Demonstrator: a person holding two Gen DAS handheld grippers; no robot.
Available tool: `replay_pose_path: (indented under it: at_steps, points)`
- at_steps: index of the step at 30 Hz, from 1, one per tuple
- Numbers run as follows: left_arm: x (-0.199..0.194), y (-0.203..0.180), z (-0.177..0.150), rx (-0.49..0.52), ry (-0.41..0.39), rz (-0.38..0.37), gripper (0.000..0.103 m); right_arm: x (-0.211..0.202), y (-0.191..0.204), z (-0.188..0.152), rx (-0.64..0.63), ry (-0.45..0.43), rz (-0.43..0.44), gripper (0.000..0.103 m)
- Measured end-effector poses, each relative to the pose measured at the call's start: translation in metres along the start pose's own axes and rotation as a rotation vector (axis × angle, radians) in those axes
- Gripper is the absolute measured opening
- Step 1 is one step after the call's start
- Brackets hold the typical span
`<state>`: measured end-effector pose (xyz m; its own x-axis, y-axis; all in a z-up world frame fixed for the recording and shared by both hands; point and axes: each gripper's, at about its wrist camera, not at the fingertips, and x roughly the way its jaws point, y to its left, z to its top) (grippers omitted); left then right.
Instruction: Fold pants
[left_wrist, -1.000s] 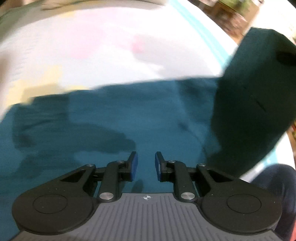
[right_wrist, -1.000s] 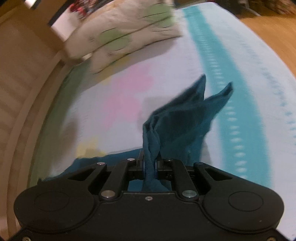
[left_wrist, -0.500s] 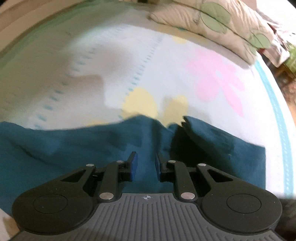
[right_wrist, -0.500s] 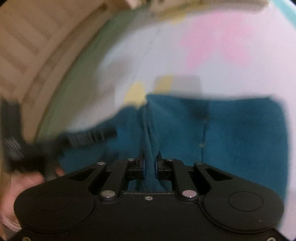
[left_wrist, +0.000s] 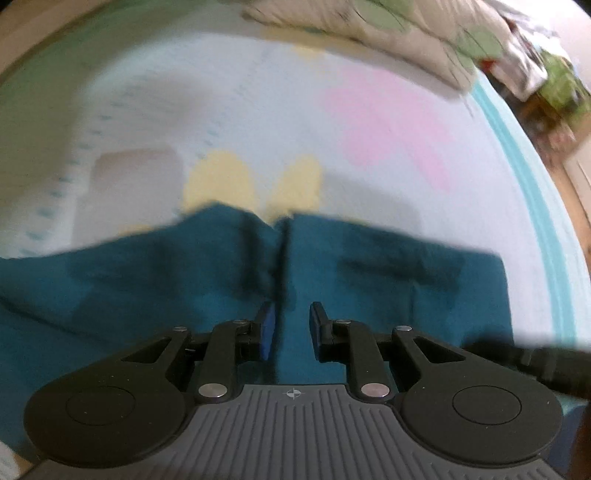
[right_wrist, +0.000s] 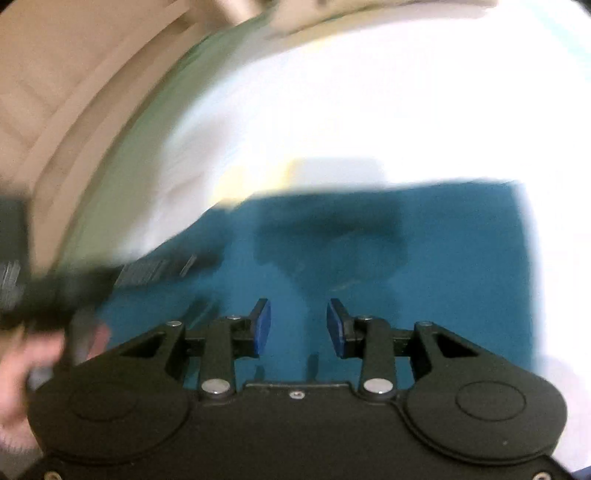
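The teal pants (left_wrist: 388, 280) lie flat on the bed, with a folded part on the right whose edge meets a seam in front of my left gripper (left_wrist: 291, 325). That gripper is open and empty, low over the cloth. In the right wrist view the pants (right_wrist: 424, 258) fill the lower middle. My right gripper (right_wrist: 298, 326) is open and empty just above them. The other gripper tool (right_wrist: 110, 277) and a hand (right_wrist: 22, 373) show blurred at the left.
The white bedsheet (left_wrist: 258, 122) has yellow and pink flower prints and a teal stripe (left_wrist: 532, 206) along its right side. Pillows (left_wrist: 388, 33) lie at the far end. A wooden bed frame (right_wrist: 66, 92) runs along the left.
My right gripper has let go of the pant fabric and opened; the carried part now lies flat on the rest. My left gripper stayed open over the cloth.
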<state>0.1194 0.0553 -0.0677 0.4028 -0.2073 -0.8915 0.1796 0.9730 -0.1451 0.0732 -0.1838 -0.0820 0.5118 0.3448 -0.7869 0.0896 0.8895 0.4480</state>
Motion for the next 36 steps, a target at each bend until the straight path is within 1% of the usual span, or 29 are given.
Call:
replay_pose_path:
  at_steps: [3, 5, 7, 8, 10, 11, 14, 17, 21, 25, 26, 27, 31, 33, 35, 36]
  points:
    - [0.017, -0.017, -0.009, 0.074, 0.070, -0.008, 0.020, -0.001, -0.040, 0.015, 0.096, -0.041, -0.102, 0.050]
    - [0.028, -0.028, -0.016, 0.123, 0.114, -0.014, 0.020, 0.005, -0.056, 0.022, 0.126, -0.038, -0.164, 0.050]
    - [0.038, -0.036, -0.021, 0.151, 0.143, -0.013, 0.020, 0.016, -0.070, 0.028, 0.149, -0.030, -0.192, 0.050]
    - [0.042, -0.039, -0.024, 0.165, 0.147, -0.007, 0.020, 0.021, -0.076, 0.031, 0.160, -0.027, -0.202, 0.049]
    - [0.043, -0.047, -0.026, 0.207, 0.131, 0.008, 0.020, 0.030, -0.081, 0.037, 0.162, -0.015, -0.217, 0.049]
    - [0.043, -0.049, -0.027, 0.220, 0.130, 0.005, 0.020, 0.036, -0.084, 0.041, 0.159, -0.015, -0.232, 0.049]
    - [0.044, -0.048, -0.029, 0.216, 0.136, -0.014, 0.020, 0.050, -0.089, 0.044, 0.158, -0.026, -0.291, 0.049]
    - [0.044, -0.044, -0.029, 0.203, 0.137, -0.023, 0.020, 0.054, -0.094, 0.048, 0.157, -0.066, -0.302, 0.049]
    - [0.045, -0.037, -0.026, 0.176, 0.143, -0.038, 0.020, 0.053, -0.093, 0.054, 0.136, -0.061, -0.318, 0.049]
    - [0.046, -0.027, -0.023, 0.169, 0.143, -0.045, 0.020, 0.034, -0.089, 0.054, 0.167, -0.077, -0.298, 0.050]
    - [0.047, -0.028, -0.023, 0.168, 0.144, -0.043, 0.020, 0.027, -0.085, 0.052, 0.168, -0.076, -0.291, 0.052]
    - [0.046, -0.027, -0.023, 0.168, 0.144, -0.041, 0.020, 0.026, -0.086, 0.054, 0.169, -0.067, -0.285, 0.054]
    - [0.046, -0.028, -0.023, 0.182, 0.142, -0.030, 0.020, 0.013, -0.076, 0.037, 0.184, -0.005, -0.247, 0.054]
    - [0.050, -0.031, -0.026, 0.188, 0.139, -0.029, 0.020, 0.012, -0.076, 0.025, 0.226, 0.023, -0.254, 0.054]
    - [0.051, -0.034, -0.027, 0.184, 0.140, -0.031, 0.020, 0.010, -0.076, 0.011, 0.275, 0.036, -0.230, 0.054]
    - [0.050, -0.035, -0.027, 0.180, 0.140, -0.032, 0.020, 0.011, -0.076, 0.006, 0.287, 0.060, -0.215, 0.054]
